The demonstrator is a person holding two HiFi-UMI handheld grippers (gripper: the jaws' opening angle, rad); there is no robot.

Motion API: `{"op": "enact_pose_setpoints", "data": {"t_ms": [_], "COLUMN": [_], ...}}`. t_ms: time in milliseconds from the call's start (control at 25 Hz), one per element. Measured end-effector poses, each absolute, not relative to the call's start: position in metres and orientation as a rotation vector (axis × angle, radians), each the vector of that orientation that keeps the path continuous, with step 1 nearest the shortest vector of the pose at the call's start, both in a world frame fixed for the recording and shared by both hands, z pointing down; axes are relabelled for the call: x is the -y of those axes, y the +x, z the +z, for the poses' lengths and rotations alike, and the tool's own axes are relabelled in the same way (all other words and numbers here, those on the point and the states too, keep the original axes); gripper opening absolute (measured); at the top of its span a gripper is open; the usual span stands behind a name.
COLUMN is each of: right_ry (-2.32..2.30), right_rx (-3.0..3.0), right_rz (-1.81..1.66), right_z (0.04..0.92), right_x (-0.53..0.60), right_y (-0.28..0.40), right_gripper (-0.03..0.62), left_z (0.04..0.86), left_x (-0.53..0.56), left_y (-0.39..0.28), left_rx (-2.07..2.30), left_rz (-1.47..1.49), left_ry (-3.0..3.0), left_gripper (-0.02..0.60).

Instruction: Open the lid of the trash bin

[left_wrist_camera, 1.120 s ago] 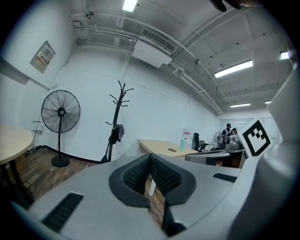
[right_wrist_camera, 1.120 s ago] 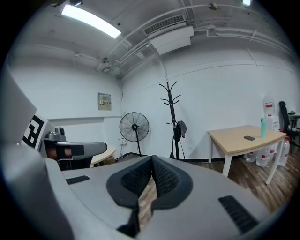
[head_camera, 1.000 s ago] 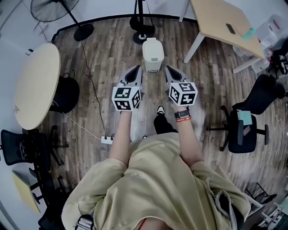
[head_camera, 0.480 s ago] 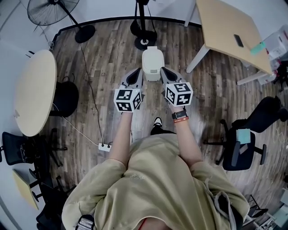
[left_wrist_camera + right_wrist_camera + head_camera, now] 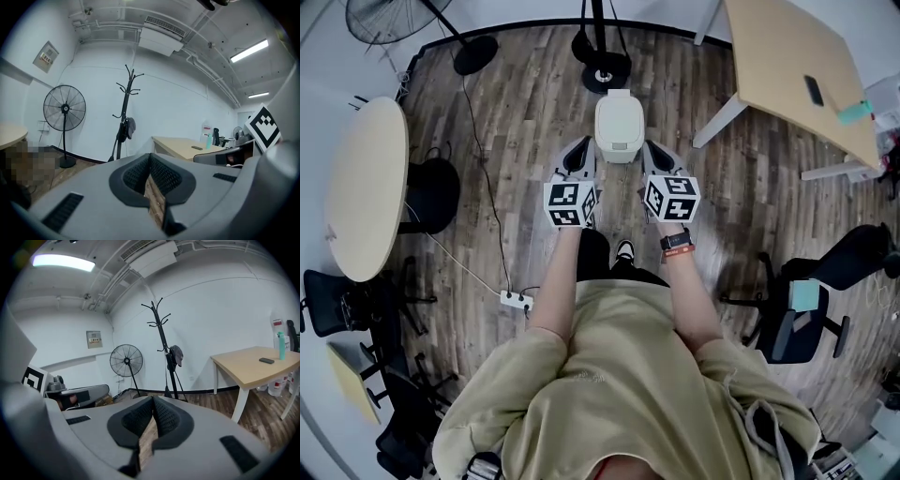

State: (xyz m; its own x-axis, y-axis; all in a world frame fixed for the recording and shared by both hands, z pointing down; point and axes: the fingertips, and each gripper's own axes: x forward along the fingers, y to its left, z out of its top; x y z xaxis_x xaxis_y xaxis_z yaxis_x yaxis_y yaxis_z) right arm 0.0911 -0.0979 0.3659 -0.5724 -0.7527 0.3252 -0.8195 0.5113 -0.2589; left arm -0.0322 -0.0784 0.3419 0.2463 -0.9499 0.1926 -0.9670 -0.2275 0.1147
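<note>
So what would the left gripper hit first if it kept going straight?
Probably the coat stand, or the wall behind if it slips past; depth is unclear. The left gripper, jaws shut, points level and aims left of the bin.

White trash bin [image 5: 619, 127] (lid shut) stands upright on wood floor [image 5: 516, 112].

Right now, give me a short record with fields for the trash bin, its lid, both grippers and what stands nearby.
trash bin: white, on the wood floor, ahead of the person
lid: down, not yet opened
left gripper: fingers shut, empty, at the bin's left
right gripper: fingers shut, empty, at the bin's right
contact with bin: cannot tell
beyond the bin: coat stand, fan
</note>
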Motion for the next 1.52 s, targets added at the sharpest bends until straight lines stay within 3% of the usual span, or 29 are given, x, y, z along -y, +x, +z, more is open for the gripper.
{"op": "enact_pose_setpoints", "data": {"t_ms": [680, 1520], "right_ry": [1.282, 1.149], "right_rx": [2.444, 2.3], "right_rz": [0.816, 0.97], "right_z": [0.501, 0.649], "right_x": [0.174, 0.23], "right_y": [0.025, -0.002], "right_gripper": [0.0, 0.0], "left_z": [0.454, 0.58], "left_x": [0.164, 0.221], "left_y": [-0.066, -0.087], "left_rx": [1.549, 1.419], "left_rz": [0.273, 0.335], "left_ry": [2.32, 2.271], "left_gripper": [0.023, 0.024]}}
